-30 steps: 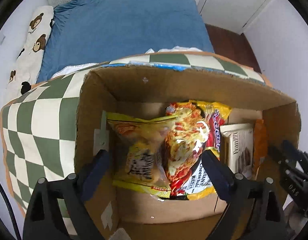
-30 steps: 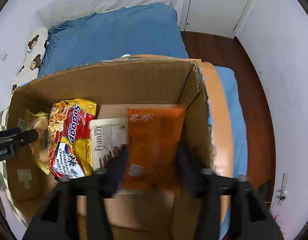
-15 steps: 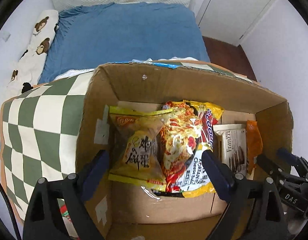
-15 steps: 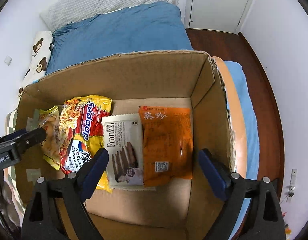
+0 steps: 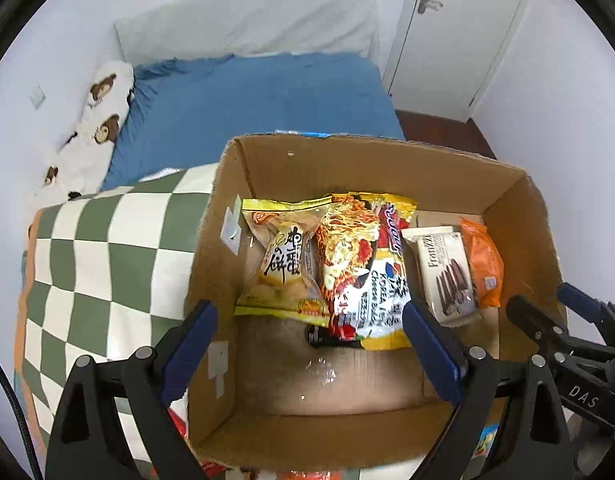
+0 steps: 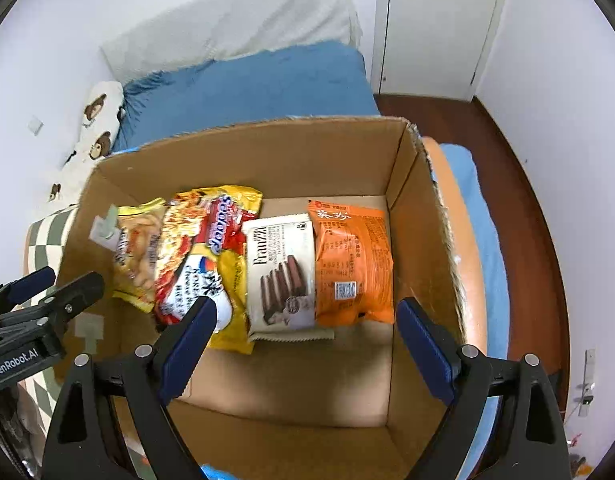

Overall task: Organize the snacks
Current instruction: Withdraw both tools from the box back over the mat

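An open cardboard box [image 5: 387,160] [image 6: 267,148] holds several snack packs in a row: a yellow biscuit bag [image 5: 283,264] [image 6: 137,256], a red and yellow Sedaap noodle pack [image 5: 363,276] [image 6: 203,256], a white Franzzi wafer pack [image 5: 447,276] [image 6: 281,272] and an orange pack [image 5: 483,264] [image 6: 353,264]. My left gripper [image 5: 311,344] is open and empty above the box's near left part. My right gripper [image 6: 307,344] is open and empty above the near right part; it also shows at the right of the left wrist view [image 5: 555,320].
The box stands on a green and white checked cloth [image 5: 99,264] on a bed with a blue sheet [image 5: 251,104] [image 6: 247,84]. A bear-print pillow [image 5: 95,120] lies at the left wall. A white door [image 6: 439,24] and brown floor [image 6: 519,208] are at the right.
Both grippers have risen and drawn back from the box. The right gripper let go of the orange pack, which now lies flat beside the wafer pack.
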A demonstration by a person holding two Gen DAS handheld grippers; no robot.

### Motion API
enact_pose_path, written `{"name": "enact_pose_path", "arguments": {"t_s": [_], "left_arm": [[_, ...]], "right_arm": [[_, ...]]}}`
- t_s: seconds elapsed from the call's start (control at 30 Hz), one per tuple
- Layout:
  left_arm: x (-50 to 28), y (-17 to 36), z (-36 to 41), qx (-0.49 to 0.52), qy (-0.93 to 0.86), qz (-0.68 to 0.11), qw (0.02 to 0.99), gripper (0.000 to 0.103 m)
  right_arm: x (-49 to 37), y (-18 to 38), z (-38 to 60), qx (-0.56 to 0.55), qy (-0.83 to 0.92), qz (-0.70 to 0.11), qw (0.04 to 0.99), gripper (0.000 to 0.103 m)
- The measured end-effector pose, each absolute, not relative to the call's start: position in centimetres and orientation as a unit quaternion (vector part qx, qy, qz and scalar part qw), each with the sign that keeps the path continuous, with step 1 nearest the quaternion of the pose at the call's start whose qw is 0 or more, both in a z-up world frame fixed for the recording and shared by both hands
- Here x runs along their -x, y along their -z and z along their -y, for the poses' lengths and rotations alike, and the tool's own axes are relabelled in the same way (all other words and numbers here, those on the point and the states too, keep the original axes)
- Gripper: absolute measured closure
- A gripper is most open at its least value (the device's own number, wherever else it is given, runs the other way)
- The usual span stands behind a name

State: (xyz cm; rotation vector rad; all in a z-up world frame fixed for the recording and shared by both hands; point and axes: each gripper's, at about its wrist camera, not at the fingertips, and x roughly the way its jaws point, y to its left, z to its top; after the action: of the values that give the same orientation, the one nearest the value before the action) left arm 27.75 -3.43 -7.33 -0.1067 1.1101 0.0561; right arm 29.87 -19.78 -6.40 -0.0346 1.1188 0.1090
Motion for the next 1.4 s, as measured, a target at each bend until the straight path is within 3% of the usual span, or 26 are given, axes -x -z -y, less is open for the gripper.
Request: {"name": "enact_pose_path", "arguments": {"t_s": [1.0, 1.2, 1.4], "left_arm": [[-12.3, -4.3, 6.1, 0.055, -0.010, -0.417, 0.907, 0.009], [-9.8, -2.2, 5.1, 0.064, -0.022, -0.445, 0.893, 0.009], [-7.6, 5.3, 3.9, 0.048, -0.044, -0.533, 0.844, 0.009]], "right_arm": [[-10.7, -7.4, 21.3, -0.010, -0.077, -0.393, 0.916, 0.010], [-8.6, -6.4, 21.5, -0.034, -0.090, -0.423, 0.901, 0.010], [-6.6, 1.6, 22.6, -0.050, -0.089, -0.540, 0.835, 0.010]]}}
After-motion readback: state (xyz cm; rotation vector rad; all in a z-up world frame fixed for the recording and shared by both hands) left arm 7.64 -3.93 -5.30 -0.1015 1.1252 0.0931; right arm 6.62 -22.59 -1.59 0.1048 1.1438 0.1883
